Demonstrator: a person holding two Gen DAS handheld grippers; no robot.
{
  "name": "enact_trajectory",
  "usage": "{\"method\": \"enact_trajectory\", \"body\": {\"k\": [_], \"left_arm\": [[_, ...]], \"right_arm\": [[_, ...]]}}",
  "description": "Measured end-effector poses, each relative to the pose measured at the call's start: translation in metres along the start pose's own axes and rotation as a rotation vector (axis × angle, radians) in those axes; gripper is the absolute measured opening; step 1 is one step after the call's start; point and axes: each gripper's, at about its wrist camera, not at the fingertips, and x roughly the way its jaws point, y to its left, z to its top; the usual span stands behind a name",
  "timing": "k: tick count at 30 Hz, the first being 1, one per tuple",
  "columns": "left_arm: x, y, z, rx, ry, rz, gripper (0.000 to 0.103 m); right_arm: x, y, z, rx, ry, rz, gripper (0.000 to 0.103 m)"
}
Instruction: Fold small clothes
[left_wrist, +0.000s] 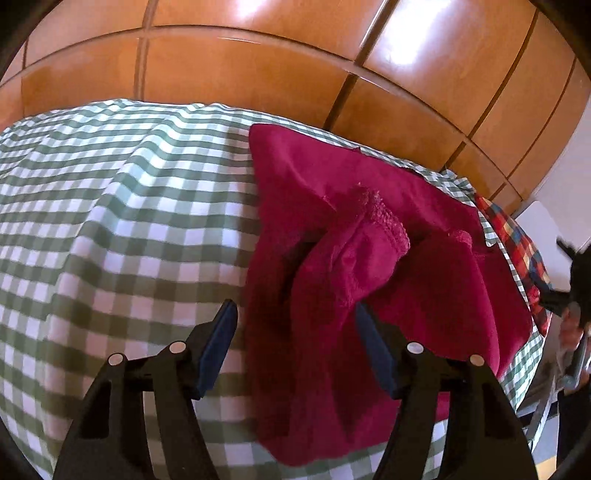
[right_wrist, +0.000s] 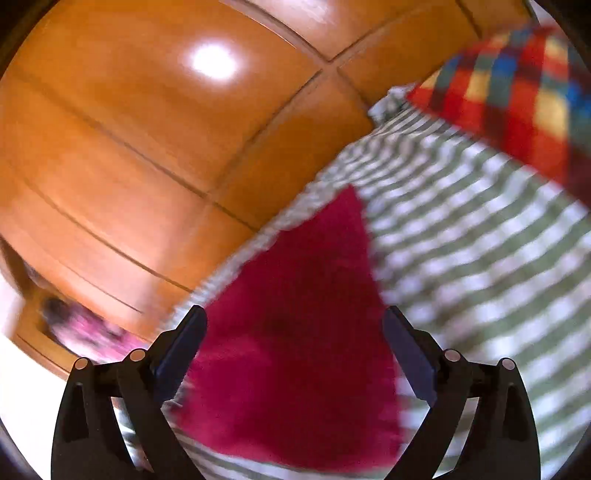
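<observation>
Lying crumpled on a green-and-white checked cloth (left_wrist: 110, 221), the crimson garment (left_wrist: 369, 258) fills the centre and lower right of the left wrist view, one ribbed cuff (left_wrist: 388, 221) bunched on top. The left gripper (left_wrist: 295, 325) hangs above it, fingers spread, the right-hand pad at the fabric's raised fold without pinching it. In the blurred right wrist view the right gripper (right_wrist: 295, 332) stands with fingers wide apart, nothing clamped, the garment below between them. A multicoloured plaid cloth (right_wrist: 517, 92) sits at upper right; wooden panelled doors (right_wrist: 147, 147) fill the background.
</observation>
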Motion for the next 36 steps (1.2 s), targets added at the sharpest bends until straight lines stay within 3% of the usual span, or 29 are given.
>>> {"method": "enact_trajectory", "body": {"k": [1, 4, 6, 8, 9, 11, 12, 21, 29, 34, 35, 36], "left_arm": [[0.003, 0.001, 0.002, -0.008, 0.004, -0.006, 0.06], [0.013, 0.004, 0.007, -0.032, 0.024, -0.02, 0.049], [0.019, 0.006, 0.009, -0.046, 0.031, -0.013, 0.039], [0.021, 0.008, 0.008, -0.064, 0.041, -0.021, 0.029], [0.019, 0.008, 0.007, -0.069, 0.04, -0.016, 0.026], [0.016, 0.011, 0.004, -0.073, 0.045, -0.011, 0.012], [0.012, 0.012, 0.001, -0.075, 0.048, -0.015, 0.011], [-0.027, 0.027, -0.048, -0.111, 0.085, -0.069, 0.006], [-0.087, 0.034, -0.11, -0.149, 0.128, -0.145, 0.006], [-0.103, 0.02, -0.127, -0.083, 0.116, -0.1, 0.008], [-0.103, 0.018, -0.125, -0.069, 0.111, -0.1, 0.009], [-0.101, 0.018, -0.119, -0.066, 0.089, -0.083, 0.015]], "right_arm": [[0.002, -0.001, -0.007, -0.044, 0.028, -0.051, 0.089], [0.024, 0.001, -0.026, -0.146, 0.112, -0.128, 0.066], [0.042, 0.004, -0.04, -0.208, 0.177, -0.186, 0.037], [0.054, 0.008, -0.054, -0.252, 0.205, -0.231, 0.028], [0.052, 0.009, -0.057, -0.255, 0.196, -0.231, 0.02], [0.045, 0.011, -0.058, -0.231, 0.19, -0.221, 0.013], [0.04, 0.012, -0.06, -0.228, 0.187, -0.214, 0.011], [-0.008, 0.024, -0.097, -0.266, 0.248, -0.198, 0.009], [-0.041, 0.025, -0.14, -0.329, 0.372, -0.233, 0.009], [-0.048, 0.028, -0.139, -0.328, 0.372, -0.22, 0.01], [-0.048, 0.026, -0.136, -0.322, 0.361, -0.22, 0.016], [-0.048, 0.027, -0.129, -0.32, 0.327, -0.236, 0.033]]}}
